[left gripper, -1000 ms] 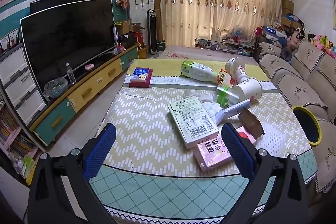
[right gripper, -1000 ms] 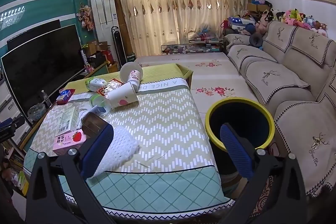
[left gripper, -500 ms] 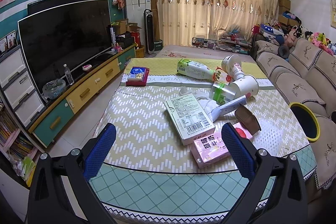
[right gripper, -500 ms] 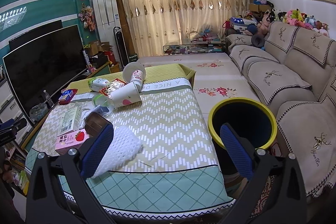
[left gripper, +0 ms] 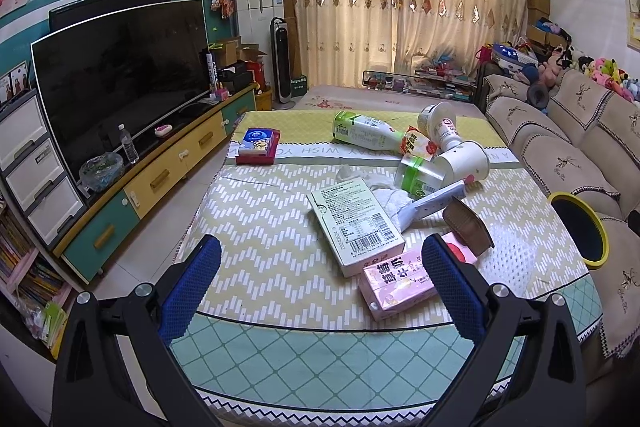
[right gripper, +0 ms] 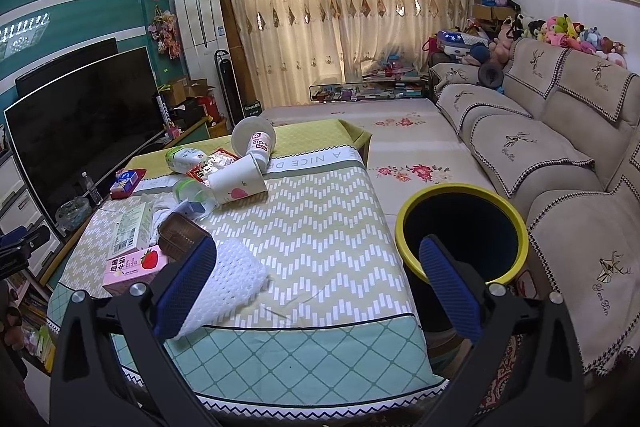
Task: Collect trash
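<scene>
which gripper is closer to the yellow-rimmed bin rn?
Right. The right gripper hovers beside the bin; the left gripper sits across the table, bin far right.

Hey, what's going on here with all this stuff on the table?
A person is about to clear trash off the table. They hold a two-finger tool in each hand, and both the left tool and the right tool are open and empty. Nothing is picked up yet: the pink milk carton, the green box, the paper cup, the bottle and the white foam net lie on the cloth. The yellow-rimmed bin stands beside the table.
</scene>
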`<state>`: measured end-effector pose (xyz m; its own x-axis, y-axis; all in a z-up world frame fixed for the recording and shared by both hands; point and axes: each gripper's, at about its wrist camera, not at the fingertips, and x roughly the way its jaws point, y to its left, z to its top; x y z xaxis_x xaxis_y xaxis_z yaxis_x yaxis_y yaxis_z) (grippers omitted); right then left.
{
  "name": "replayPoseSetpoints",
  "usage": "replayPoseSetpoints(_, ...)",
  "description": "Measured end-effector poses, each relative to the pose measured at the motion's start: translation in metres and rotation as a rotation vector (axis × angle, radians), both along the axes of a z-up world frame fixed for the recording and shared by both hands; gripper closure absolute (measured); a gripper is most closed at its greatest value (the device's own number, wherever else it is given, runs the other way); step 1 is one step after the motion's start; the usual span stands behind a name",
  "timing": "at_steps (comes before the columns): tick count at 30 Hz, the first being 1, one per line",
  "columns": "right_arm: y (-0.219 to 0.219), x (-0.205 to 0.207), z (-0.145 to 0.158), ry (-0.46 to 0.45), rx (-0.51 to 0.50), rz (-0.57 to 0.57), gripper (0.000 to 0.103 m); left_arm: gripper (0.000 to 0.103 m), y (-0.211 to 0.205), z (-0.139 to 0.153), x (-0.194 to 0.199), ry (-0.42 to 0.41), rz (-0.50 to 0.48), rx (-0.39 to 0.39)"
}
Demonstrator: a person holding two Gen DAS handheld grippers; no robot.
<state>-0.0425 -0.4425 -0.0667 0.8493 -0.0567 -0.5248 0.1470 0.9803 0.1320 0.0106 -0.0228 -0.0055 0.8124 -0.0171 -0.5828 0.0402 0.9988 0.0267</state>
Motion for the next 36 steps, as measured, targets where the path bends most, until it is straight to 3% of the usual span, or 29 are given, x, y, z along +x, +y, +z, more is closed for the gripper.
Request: replayPoseSetpoints(36, 0.0019, 0.0050, -0.0082, 0.020, 0.012, 0.011, 0.006, 0.004, 0.0046, -0.0026, 0.0044, 0.016, 0.010, 0.002)
